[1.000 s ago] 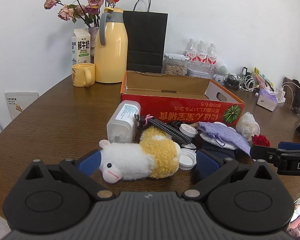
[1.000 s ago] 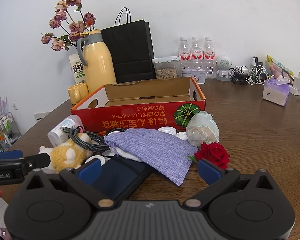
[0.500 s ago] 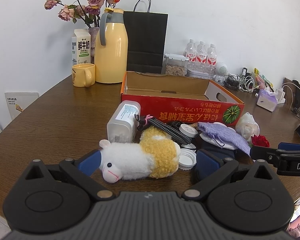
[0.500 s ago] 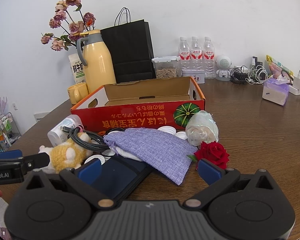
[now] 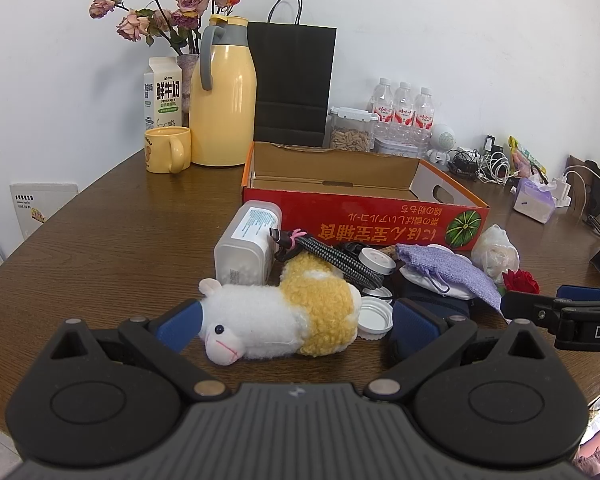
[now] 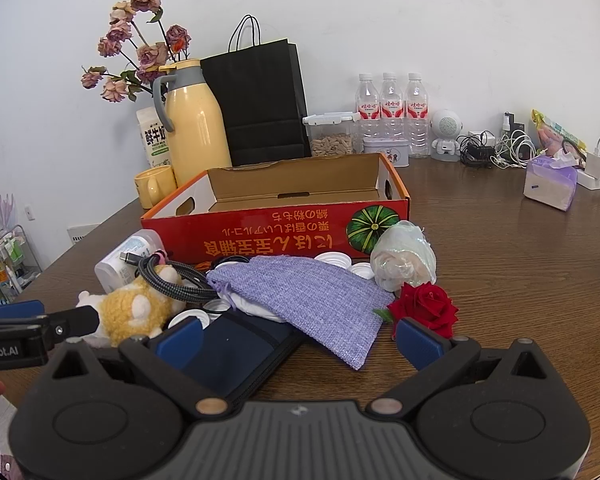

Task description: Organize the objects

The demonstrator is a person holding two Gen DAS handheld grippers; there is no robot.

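- While both grippers hung low over the table [image 5: 100, 216], the left gripper [image 5: 296, 322] had its jaws spread wide, its blue pads flanking the plush [image 5: 284, 320], which lay on its side between them; whether the left pad touched the plush cannot be told.
- At 12 o'clock from the plush lay a white jar [image 5: 248, 248] on its side, with a braided cable [image 5: 332, 258] draped from it across the plush's yellow back.
- At 3 o'clock from the plush sat a lid [image 5: 376, 314], just beside it.
- Farther toward 12 stood the open red box [image 5: 380, 226], nothing visible inside.
- At 11 o'clock, well apart, stood a mug [image 5: 168, 155] and a yellow flask [image 5: 222, 96].
- The right gripper [image 6: 300, 338] was likewise wide apart, holding nothing.
- Its left pad hung over a dark pouch [image 6: 240, 350]; a lilac bag [image 6: 308, 300] lay over the pouch's far edge.
- At 1 o'clock from the right gripper lay a rose [image 6: 426, 308], just beyond the right pad, and past it a clear wrapped bundle [image 6: 404, 260] against the box.
- At 3 o'clock, well apart, sat a tissue pack [image 6: 550, 184].
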